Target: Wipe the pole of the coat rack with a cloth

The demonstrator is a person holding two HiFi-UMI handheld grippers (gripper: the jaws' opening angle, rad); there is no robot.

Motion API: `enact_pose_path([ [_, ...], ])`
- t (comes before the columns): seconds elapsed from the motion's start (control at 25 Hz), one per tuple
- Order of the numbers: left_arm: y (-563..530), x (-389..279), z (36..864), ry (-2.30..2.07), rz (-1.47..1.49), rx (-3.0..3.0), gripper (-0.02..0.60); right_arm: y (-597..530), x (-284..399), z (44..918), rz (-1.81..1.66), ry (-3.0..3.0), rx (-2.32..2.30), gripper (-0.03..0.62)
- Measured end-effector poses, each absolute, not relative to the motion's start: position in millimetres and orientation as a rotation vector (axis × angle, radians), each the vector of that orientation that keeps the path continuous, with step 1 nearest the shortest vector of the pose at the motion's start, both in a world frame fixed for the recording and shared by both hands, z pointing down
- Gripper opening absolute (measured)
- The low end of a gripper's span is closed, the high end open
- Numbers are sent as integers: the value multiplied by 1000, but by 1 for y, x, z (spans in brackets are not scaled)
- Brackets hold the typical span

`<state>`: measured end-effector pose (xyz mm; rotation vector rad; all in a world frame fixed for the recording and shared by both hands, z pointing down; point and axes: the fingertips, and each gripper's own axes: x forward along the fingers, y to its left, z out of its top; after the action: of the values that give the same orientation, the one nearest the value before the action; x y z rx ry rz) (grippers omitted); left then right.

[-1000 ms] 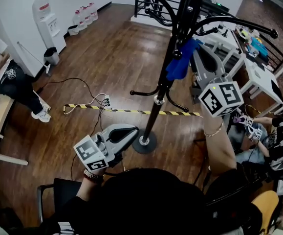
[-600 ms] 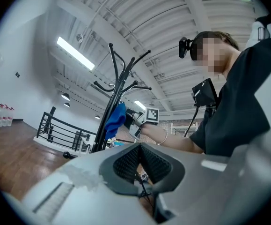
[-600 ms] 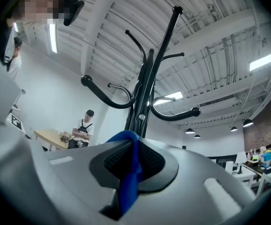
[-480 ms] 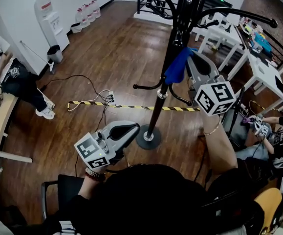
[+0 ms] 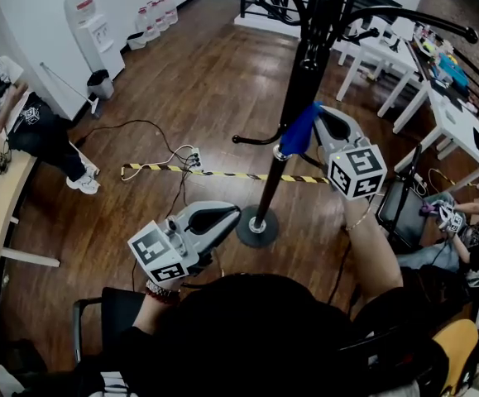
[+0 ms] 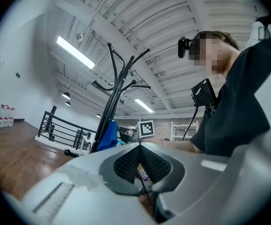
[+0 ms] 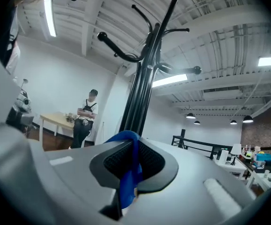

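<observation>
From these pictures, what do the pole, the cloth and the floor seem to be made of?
Pole: probably metal, glossy black paint; thin, with highlights.
Cloth: soft blue fabric; it folds limply in the right gripper.
Floor: wood or wood-look planks, satin; grain and seams show.

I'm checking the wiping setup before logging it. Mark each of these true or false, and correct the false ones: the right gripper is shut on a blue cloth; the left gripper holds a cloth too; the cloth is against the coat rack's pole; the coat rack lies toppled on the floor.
1. The right gripper is shut on a blue cloth. True.
2. The left gripper holds a cloth too. False: its jaws are together with nothing between them.
3. The cloth is against the coat rack's pole. True: in the head view it sits against the pole's right side.
4. The coat rack lies toppled on the floor. False: it stands upright on its round base.
</observation>
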<state>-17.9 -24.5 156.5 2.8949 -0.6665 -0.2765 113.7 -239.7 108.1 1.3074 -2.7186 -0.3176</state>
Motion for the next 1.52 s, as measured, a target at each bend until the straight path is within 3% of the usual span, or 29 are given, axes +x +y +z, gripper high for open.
enact_pose_path([
  [0.92, -27, -10, 154, -586, -312, 2851, 6, -254, 111, 203, -119, -2384, 719, 21],
  [1.2, -28, -8, 164, -614, -197, 2888, 6, -217, 93, 251, -76, -2177, 358, 25],
  [1.52, -26, -8, 159, -611, -235, 2882, 6, -226, 102, 250, -106, -2087, 459, 23],
])
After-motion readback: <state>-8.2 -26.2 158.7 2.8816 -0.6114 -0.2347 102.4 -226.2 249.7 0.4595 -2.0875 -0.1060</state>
